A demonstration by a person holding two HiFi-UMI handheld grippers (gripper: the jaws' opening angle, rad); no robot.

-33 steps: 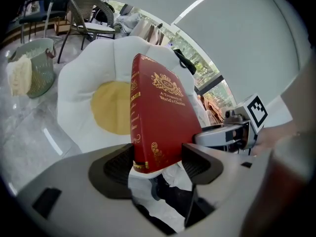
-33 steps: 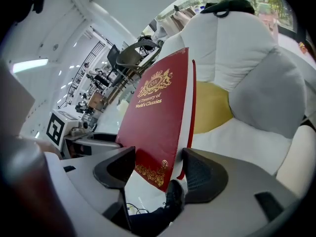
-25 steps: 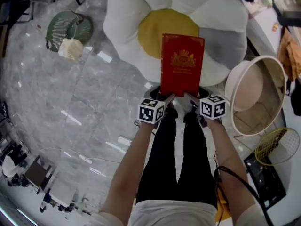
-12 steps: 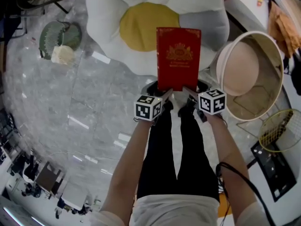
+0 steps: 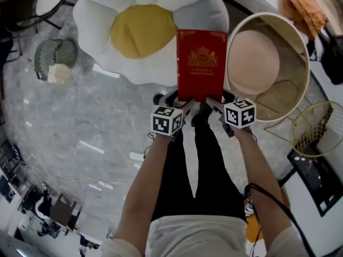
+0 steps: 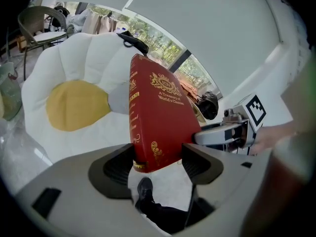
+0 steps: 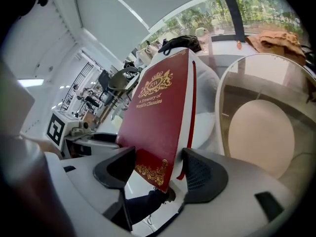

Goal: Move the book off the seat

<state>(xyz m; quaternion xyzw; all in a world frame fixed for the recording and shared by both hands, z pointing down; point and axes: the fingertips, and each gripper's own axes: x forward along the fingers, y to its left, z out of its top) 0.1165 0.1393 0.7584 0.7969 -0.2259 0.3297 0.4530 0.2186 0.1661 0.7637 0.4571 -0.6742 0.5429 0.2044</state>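
While both grippers pinch its lower edge, the red book (image 5: 201, 63) hangs in the air with its gold-crested cover turned up toward the head camera. The left gripper (image 6: 158, 163) has its jaws pressed onto the lower corner at the spine side, where gold lettering runs up the spine. The right gripper (image 7: 160, 169) clamps the opposite lower corner, at the page edges, and a thin red ribbon (image 7: 188, 127) hangs down beside its outer jaw. Neither gripper view shows the book touching anything but the jaws; below them are pale floor and a black shoe (image 6: 144, 191). From above, the book covers the right-hand petals of the white flower-shaped seat (image 5: 96, 20) with the yellow centre, and its right edge sits just beside the rim of a round chair (image 5: 300, 42) with a beige cushion. The person's legs in black trousers (image 5: 187, 175) stand on the grey marble floor (image 5: 80, 133) near the seat's front edge.
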